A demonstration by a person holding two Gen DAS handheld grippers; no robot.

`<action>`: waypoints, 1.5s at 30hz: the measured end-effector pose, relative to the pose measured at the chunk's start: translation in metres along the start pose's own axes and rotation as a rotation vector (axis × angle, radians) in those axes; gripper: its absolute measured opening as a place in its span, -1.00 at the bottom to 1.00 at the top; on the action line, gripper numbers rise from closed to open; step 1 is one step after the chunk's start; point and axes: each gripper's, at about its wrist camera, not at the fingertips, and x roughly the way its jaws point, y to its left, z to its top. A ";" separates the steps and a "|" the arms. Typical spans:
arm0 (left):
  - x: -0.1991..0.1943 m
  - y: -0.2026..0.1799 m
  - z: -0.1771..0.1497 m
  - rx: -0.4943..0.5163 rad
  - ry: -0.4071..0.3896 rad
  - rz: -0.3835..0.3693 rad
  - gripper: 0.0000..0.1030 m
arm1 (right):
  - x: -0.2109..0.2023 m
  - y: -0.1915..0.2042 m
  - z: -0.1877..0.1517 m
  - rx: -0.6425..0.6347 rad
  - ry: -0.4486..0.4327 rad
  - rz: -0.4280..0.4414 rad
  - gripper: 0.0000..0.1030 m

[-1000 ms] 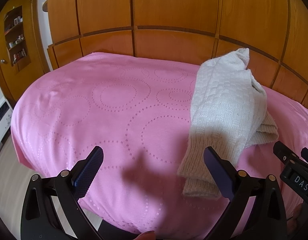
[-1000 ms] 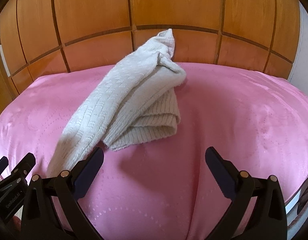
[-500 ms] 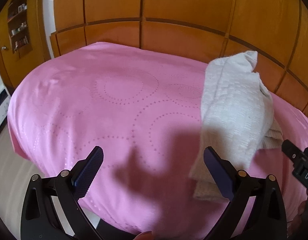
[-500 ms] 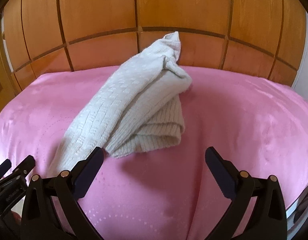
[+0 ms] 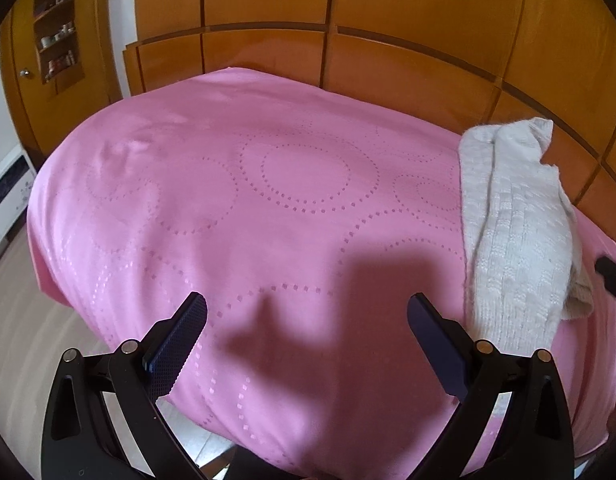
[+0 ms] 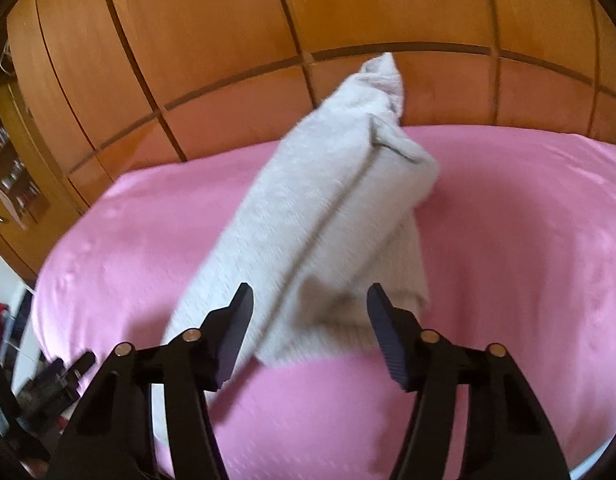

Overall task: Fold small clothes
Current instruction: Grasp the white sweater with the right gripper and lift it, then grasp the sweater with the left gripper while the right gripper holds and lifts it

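A cream knitted garment (image 6: pixel 332 216) lies folded in a long bundle on the pink bedspread (image 6: pixel 528 240), its far end resting against the wooden headboard. My right gripper (image 6: pixel 310 312) is open, its fingers straddling the garment's near end without closing on it. In the left wrist view the garment (image 5: pixel 516 232) lies at the far right. My left gripper (image 5: pixel 308 320) is open and empty above bare bedspread (image 5: pixel 267 208), to the left of the garment.
A wooden panelled headboard (image 5: pixel 388 52) runs behind the bed. A wooden cabinet with shelves (image 5: pixel 57 28) stands at the left. The bed's left edge drops to the floor (image 5: pixel 23 320). The right gripper's tip (image 5: pixel 612 276) shows at the right edge of the left wrist view.
My right gripper moved forward and left onto the garment's near end, its jaws narrower than before. My left gripper swung left, away from the garment.
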 end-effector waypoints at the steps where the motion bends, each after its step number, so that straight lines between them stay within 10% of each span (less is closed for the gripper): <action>1: 0.000 0.000 0.001 0.003 0.000 -0.003 0.93 | 0.008 0.003 0.006 0.007 0.021 0.034 0.09; 4: 0.001 -0.002 0.001 0.009 0.002 -0.017 0.93 | 0.036 0.009 0.018 0.025 0.090 0.055 0.06; 8: 0.005 -0.005 0.000 0.021 0.012 -0.038 0.93 | 0.070 0.013 0.024 0.021 0.169 0.095 -0.79; 12: 0.008 -0.009 0.003 0.029 0.026 -0.088 0.85 | 0.040 0.000 0.039 -0.002 0.063 0.115 -0.89; 19: 0.026 -0.027 0.016 0.062 0.097 -0.224 0.40 | -0.012 -0.082 0.071 -0.109 -0.111 -0.274 -0.89; 27: 0.045 -0.080 0.022 0.172 0.153 -0.377 0.40 | 0.013 -0.227 0.114 -0.021 -0.083 -0.750 -0.89; 30: 0.055 -0.100 0.016 0.246 0.201 -0.393 0.31 | 0.027 -0.267 0.127 0.048 -0.031 -0.788 -0.85; 34: 0.068 -0.111 0.007 0.288 0.224 -0.390 -0.53 | 0.019 -0.273 0.126 0.120 -0.052 -0.702 -0.05; 36: 0.068 -0.108 0.008 0.260 0.233 -0.425 -0.84 | 0.010 -0.258 0.117 0.133 -0.064 -0.602 0.03; 45: 0.070 -0.035 0.096 0.093 0.049 -0.245 -0.92 | 0.021 -0.141 0.057 0.188 0.140 0.166 -0.11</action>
